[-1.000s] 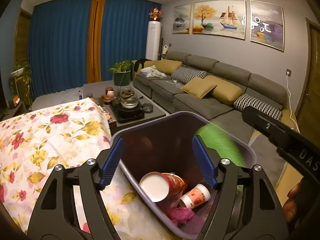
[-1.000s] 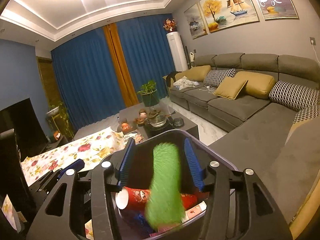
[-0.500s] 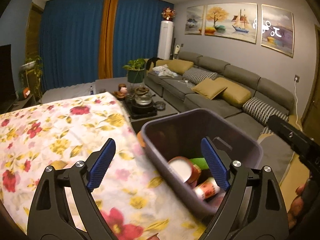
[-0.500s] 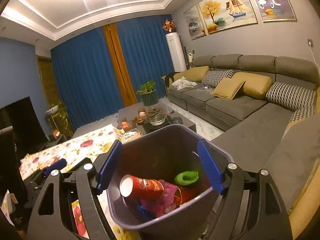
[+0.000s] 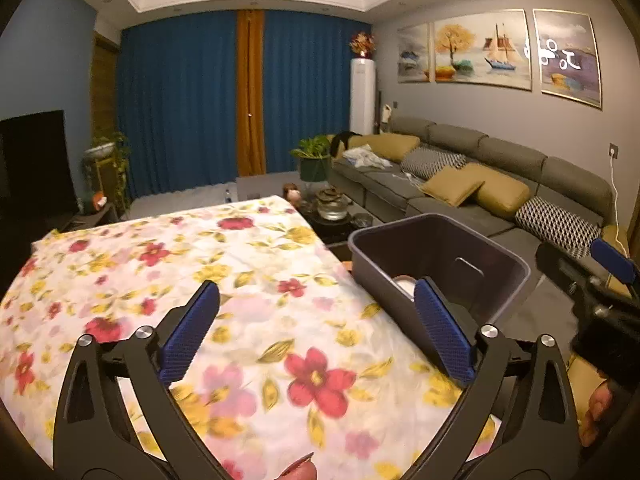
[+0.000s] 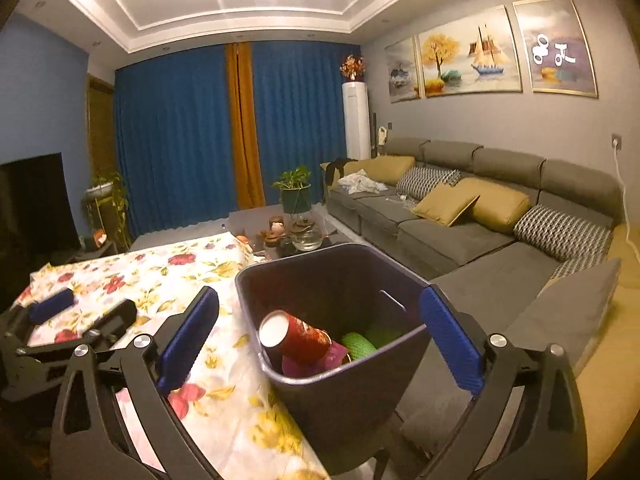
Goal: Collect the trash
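Both of your grippers have drawn back from the dark grey bin (image 6: 340,392) since a second ago, and the green item (image 6: 360,342) that hung blurred between the right jaws then now lies inside it. Your left gripper (image 5: 316,332) hovers over the floral tablecloth (image 5: 160,256) with its jaws opening, nothing between them but cloth below. The bin sits ahead and to the right of it, at the table's edge, and only a pale rim of something inside shows past the right blue pad (image 5: 440,332).

Your right gripper (image 6: 320,344) faces the bin head-on, jaws opening too, straddling the near wall without touching it. Ahead of it, inside the bin, you can see a red tube can (image 6: 298,336) lying tilted with its white end up, the green item just to its right, and what looks like a crumpled purple wrapper (image 6: 316,362) beneath them, though that part is dim. Off to the left of the right gripper, your left gripper's fingers show over the cloth. Beyond the bin stands a low tea table (image 6: 280,236), and a grey sofa (image 6: 460,236) runs along the right.
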### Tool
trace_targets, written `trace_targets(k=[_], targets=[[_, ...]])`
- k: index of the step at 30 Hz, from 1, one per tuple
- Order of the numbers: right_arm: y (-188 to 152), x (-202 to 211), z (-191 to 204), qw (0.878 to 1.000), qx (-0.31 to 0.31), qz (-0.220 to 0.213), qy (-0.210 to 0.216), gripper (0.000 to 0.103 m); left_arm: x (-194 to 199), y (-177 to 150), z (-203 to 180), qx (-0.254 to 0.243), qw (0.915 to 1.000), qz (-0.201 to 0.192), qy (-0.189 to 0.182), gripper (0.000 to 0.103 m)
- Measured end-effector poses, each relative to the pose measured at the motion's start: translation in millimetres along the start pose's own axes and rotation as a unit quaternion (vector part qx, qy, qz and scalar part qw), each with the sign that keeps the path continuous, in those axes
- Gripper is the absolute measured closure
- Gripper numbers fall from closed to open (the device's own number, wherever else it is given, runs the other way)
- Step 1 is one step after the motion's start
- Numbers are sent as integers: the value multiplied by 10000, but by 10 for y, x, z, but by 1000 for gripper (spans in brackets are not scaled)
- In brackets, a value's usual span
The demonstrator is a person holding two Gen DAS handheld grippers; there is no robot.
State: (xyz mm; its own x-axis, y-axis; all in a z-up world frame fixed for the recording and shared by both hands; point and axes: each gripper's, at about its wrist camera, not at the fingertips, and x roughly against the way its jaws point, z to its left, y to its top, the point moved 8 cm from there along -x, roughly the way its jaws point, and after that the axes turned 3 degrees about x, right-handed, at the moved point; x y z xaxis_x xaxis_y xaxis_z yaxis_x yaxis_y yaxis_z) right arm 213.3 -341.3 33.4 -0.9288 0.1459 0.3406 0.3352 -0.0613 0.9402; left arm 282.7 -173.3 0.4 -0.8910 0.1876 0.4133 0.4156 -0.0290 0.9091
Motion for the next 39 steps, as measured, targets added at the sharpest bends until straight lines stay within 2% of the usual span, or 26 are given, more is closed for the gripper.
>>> trace_targets(k=[3, 11, 20, 39], targets=[[-84, 131, 77, 9999, 51, 95, -82, 6, 252, -74, 87, 26, 10000, -4, 33, 6], [-302, 530, 265, 9998, 52, 157, 99, 6, 780, -296, 324, -15, 9994, -60, 332, 6], [-477, 963, 396, 9999, 61, 97, 126, 6, 1201, -486, 568, 240, 9987, -84, 432, 6], [-653, 1383, 621, 9996, 245, 9, 147, 6, 1568, -604, 668, 353, 9987, -182, 320, 6]])
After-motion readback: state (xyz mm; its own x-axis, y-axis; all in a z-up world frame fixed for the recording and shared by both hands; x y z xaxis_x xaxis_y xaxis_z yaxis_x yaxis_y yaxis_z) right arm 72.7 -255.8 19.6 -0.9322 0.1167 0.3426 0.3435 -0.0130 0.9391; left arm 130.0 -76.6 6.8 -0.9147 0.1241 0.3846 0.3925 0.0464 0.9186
